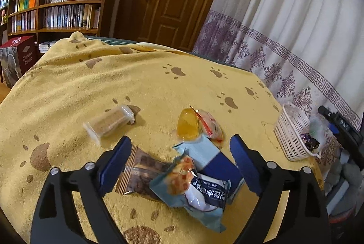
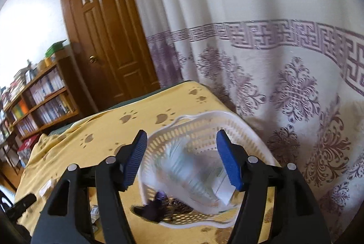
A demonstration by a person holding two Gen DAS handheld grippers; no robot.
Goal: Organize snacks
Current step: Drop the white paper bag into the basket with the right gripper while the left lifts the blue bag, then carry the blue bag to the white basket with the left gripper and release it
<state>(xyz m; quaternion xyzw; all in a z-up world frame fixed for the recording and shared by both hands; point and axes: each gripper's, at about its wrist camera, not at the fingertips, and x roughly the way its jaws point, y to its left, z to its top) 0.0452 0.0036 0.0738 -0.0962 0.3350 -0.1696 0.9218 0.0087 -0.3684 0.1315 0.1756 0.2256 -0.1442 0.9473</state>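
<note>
On the yellow paw-print blanket (image 1: 141, 84), a pile of 3 snack packets sits between the spread jaws of the left gripper (image 1: 179, 166): a brown-striped packet (image 1: 138, 173) just beside its left pad, a light blue packet (image 1: 200, 198) on top, and a blue-and-pale wrapper (image 1: 211, 159) behind, none of them visibly pressed by the pads. The right gripper (image 2: 182, 159) hangs over the white plastic basket (image 2: 248, 130) near the curtain (image 2: 273, 62), jaws apart and gripping nothing, with a blurred pale packet (image 2: 193, 171) and a dark purple wrapper (image 2: 157, 205) in the basket below them. Beyond the left gripper lie an orange jelly cup (image 1: 187, 124) touching a red-and-white packet (image 1: 211, 128), and a clear-wrapped brown bar (image 1: 109, 123) well apart to the left.
</note>
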